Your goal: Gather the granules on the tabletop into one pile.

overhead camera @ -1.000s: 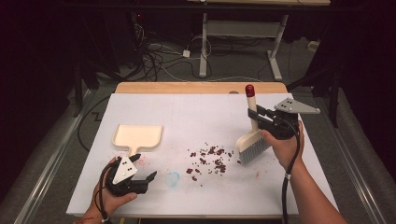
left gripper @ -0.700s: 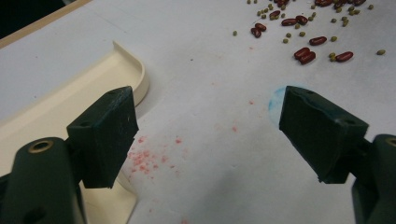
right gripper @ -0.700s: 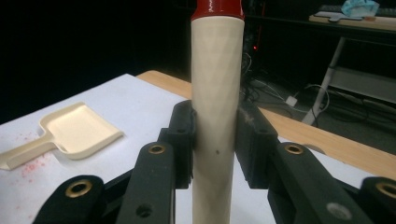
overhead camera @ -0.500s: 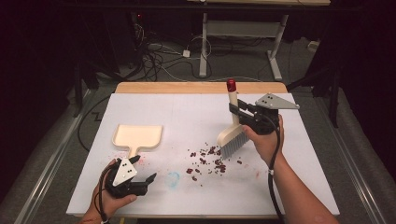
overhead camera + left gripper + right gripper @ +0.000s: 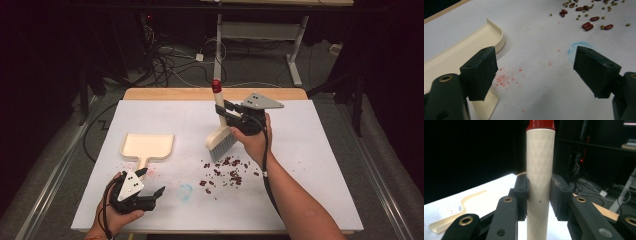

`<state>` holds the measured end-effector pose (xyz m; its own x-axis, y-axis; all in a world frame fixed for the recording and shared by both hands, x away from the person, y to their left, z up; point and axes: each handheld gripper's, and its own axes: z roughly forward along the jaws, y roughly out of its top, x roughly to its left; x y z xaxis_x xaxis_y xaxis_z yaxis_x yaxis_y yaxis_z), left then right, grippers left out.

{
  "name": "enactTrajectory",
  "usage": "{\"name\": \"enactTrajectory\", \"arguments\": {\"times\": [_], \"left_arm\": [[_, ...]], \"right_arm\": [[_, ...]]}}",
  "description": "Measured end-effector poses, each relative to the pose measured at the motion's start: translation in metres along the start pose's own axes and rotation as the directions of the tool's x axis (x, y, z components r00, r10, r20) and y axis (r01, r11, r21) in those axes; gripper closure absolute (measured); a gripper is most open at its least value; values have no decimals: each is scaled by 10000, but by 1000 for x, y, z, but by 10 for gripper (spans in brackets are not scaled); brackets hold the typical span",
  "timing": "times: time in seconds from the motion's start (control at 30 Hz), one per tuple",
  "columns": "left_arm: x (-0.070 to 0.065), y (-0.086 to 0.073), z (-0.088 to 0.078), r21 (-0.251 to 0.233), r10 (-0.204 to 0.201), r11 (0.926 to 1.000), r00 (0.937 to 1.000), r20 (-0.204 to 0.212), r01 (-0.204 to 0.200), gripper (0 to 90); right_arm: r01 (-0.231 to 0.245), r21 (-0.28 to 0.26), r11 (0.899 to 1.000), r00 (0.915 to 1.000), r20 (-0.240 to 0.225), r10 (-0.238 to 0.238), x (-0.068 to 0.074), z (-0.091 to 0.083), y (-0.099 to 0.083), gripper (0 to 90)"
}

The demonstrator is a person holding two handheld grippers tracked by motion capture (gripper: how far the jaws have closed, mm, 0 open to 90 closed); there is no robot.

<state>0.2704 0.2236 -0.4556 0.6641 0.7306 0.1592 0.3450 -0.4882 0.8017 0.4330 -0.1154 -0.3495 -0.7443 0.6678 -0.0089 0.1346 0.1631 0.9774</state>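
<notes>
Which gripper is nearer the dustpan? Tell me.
Left. The left gripper hovers open just beside the dustpan handle; the right gripper holds the brush across the table.

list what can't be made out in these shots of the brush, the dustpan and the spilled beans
- Brush bristles: cut off by the bottom edge in the right gripper view.
- Dustpan: its handle is partly hidden behind the left gripper finger, and its body is cut by the left edge in the left gripper view.
- Beans: too small to count or tell types in the high view.
- Bean pile: cut off by the top edge in the left gripper view.
</notes>
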Motion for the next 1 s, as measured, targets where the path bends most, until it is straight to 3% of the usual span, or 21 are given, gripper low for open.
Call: {"name": "enactTrajectory", "arguments": {"times": [0.07,0.27,0.33,0.57,0.67,0.7,0.83,1.0], "left_arm": [[0,1,1,-15,63,10000,10000,9,-63,187],[-1,0,2,23,78,10000,9999,94,-79,187],[0,0,1,-8,114,9999,9999,39,-114,187],[1,-2,0,-20,85,10000,9999,99,-84,187],[1,-3,0,-22,139,9999,9999,101,-139,187],[1,-3,-1,-29,163,9999,9998,102,-163,187],[1,-3,-1,-6,167,9999,9998,100,-167,187],[0,-3,-2,68,247,9997,9996,118,-248,187]], "right_arm": [[100,-71,9999,9999,-60,-100,7,17,1,702],[-72,-199,9998,9986,-519,62,18,45,-2,702],[108,-138,9998,9979,-642,-117,25,61,-4,702],[-7,-15,10000,9961,-886,6,37,85,-20,702],[-189,97,9998,9944,-1042,198,37,88,-26,701],[41,-90,10000,9952,-978,-49,38,85,-30,702],[275,-148,9995,9938,-1076,-290,40,77,-31,703],[423,-384,9984,9881,-1464,-475,41,53,-38,703]]}}
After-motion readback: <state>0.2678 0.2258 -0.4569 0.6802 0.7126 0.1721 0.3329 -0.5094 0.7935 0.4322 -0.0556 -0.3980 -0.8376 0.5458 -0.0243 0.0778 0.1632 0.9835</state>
